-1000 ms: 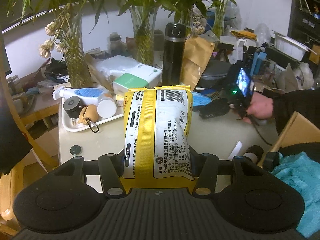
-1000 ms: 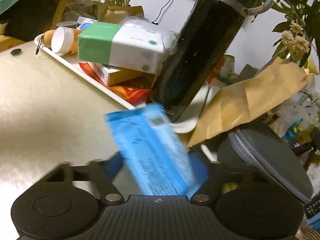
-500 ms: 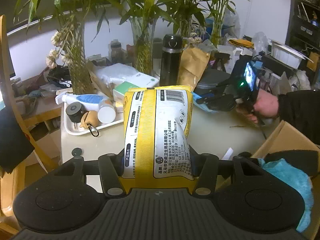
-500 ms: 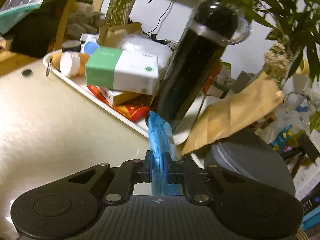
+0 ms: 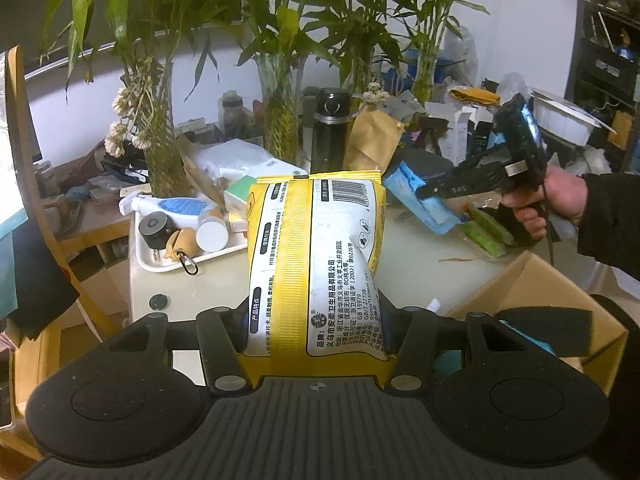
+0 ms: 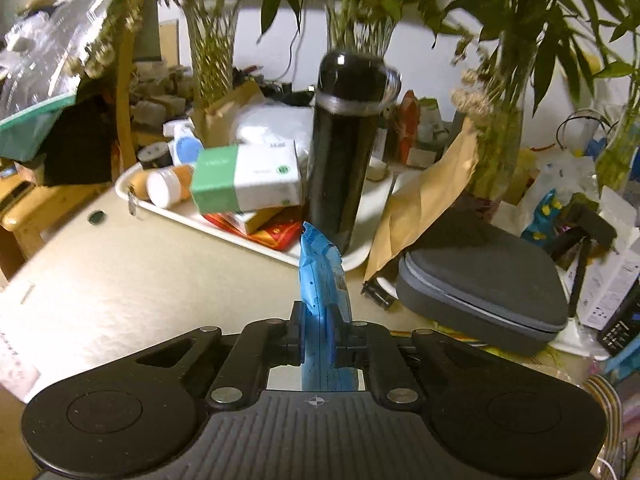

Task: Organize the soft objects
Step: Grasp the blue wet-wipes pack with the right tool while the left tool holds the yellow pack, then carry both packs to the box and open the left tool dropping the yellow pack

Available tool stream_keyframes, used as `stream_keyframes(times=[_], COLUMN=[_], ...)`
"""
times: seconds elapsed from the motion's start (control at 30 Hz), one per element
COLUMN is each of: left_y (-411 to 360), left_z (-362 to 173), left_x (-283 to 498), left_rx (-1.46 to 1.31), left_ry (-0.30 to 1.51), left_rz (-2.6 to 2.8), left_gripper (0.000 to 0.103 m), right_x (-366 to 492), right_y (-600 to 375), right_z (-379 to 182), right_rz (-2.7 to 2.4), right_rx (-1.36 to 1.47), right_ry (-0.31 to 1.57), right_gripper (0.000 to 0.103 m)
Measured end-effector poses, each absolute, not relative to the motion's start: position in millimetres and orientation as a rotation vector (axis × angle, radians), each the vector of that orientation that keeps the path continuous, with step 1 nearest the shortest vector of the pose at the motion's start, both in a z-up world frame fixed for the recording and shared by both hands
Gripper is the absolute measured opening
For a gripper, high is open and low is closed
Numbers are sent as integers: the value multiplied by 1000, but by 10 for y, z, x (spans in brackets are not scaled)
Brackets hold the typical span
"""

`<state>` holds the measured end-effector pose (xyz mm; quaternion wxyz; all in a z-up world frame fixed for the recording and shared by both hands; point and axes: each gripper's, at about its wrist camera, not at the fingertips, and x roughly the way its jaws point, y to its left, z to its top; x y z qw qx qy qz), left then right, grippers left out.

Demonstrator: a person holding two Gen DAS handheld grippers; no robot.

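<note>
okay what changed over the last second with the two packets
The right gripper closed on the blue packet, turned it from flat to edge-on, and lifted it off the table. The left gripper kept its hold on the yellow packet while rising and backing away, bringing the cardboard box into view.

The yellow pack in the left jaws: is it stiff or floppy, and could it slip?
The yellow pack probably gives under pressure: its film creases where the left gripper pinches it. It stands upright unsupported, so it seems light and well stuffed. The glossy wrap may slide a little.
</note>
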<state>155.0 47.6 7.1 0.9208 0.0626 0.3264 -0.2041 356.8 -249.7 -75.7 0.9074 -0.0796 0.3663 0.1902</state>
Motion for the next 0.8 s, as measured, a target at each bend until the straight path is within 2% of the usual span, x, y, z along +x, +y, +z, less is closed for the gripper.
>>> stream_keyframes(times=[0.4, 0.8], left_y=[361, 276], left_z=[332, 227], left_x=[1203, 919], left_rx=[33, -168], left_ry=[748, 902], left_rz=[-412, -334], left_gripper=[53, 53], right_x=[2843, 2092], right_y=[-2692, -2853], right_z=[115, 675], right_rz=[448, 490], right_rx=[-89, -62], right_ry=[671, 583], right_gripper=[12, 12])
